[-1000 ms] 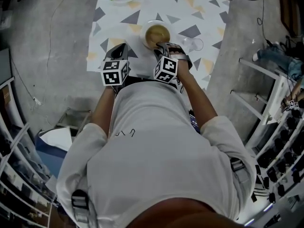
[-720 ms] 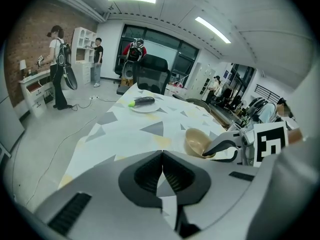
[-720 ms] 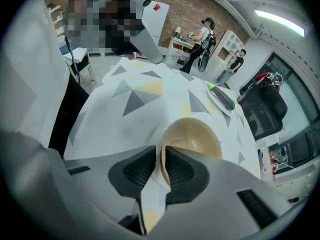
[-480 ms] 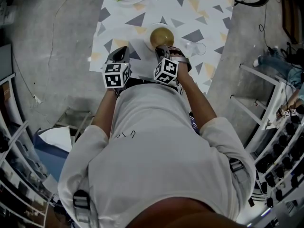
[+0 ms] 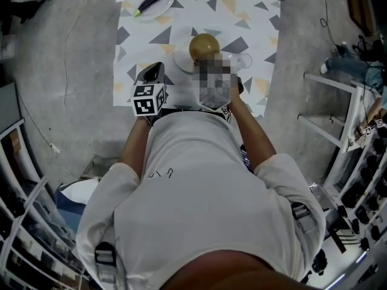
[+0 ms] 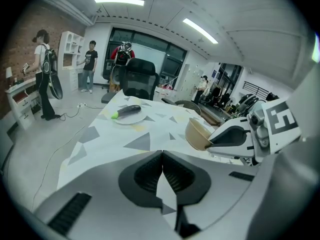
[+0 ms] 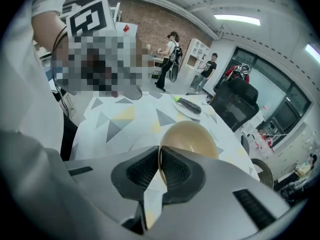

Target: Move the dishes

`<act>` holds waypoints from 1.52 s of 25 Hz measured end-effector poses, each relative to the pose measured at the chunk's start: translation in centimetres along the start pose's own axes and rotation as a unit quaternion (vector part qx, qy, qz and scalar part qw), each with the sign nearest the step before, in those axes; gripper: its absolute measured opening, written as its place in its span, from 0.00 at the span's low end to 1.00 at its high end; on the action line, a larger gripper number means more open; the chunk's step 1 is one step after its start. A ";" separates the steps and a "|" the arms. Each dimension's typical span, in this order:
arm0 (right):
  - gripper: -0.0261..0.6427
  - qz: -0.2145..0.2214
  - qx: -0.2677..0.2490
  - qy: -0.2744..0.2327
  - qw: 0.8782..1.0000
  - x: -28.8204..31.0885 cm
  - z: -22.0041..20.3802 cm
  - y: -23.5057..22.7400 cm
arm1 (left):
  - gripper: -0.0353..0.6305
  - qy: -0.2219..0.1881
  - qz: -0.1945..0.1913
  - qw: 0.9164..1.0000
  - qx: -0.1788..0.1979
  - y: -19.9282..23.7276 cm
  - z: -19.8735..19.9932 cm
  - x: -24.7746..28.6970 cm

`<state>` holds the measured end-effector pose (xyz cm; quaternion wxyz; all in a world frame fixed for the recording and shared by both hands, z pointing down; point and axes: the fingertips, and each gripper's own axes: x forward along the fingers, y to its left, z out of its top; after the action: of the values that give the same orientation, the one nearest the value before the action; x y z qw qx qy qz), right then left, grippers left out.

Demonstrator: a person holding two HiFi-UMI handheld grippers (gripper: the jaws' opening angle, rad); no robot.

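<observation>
Nearest, the fingers of the left gripper (image 6: 161, 156) sat pressed together on nothing. Those of the right gripper (image 7: 159, 151) were clamped on the near rim of the tan bowl (image 7: 192, 136), a smooth, rounded dish tipped above a small white plate (image 5: 180, 60) on the bench (image 5: 242, 17). The move looked barely begun: farther off, the far plate (image 5: 169, 6) with its dark vegetable (image 5: 151, 0) lay untouched.

**Grey Grippers, White Shirt**

A white short-sleeved T-shirt (image 5: 199, 186) was worn, with grey buckled straps (image 5: 104, 261) seen at the shoulders. The left gripper (image 6: 162, 159) and right gripper (image 7: 160, 156) were cased in smooth grey shells, with black ribbed pads (image 6: 148, 173) set just behind the fingertips. Further behind the fingers, a cube (image 5: 149, 99) of black-and-white square markers was carried on each.
</observation>
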<state>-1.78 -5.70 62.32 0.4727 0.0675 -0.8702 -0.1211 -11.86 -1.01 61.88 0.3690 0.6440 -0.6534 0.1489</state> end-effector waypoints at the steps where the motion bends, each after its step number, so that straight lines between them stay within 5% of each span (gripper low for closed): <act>1: 0.06 -0.008 0.009 -0.005 1.000 -0.6 0.3 -0.6 | 0.08 -0.004 -0.005 1.000 0.006 -0.3 0.6 0.2; 7: 0.06 -0.041 0.056 -0.028 0.997 -3.6 1.3 -3.3 | 0.08 -0.022 -0.035 0.998 0.037 -2.7 3.7 1.3; 16: 0.06 -0.048 0.038 -0.032 0.998 -3.9 2.2 -3.7 | 0.08 -0.028 -0.039 0.998 0.043 -2.9 4.4 1.3; 26: 0.06 0.016 -0.036 -0.063 0.997 -0.5 8.1 0.2 | 0.08 -0.037 0.040 0.998 -0.026 3.7 1.1 -3.2; 38: 0.06 0.092 -0.154 -0.072 0.981 3.6 13.5 6.1 | 0.08 -0.048 0.136 0.982 -0.119 9.6 -3.9 -9.2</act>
<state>-15.11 1.29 59.80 0.4226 -0.0957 -0.8753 -0.2145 -20.79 9.58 61.05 0.3877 0.5071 -0.7647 0.0882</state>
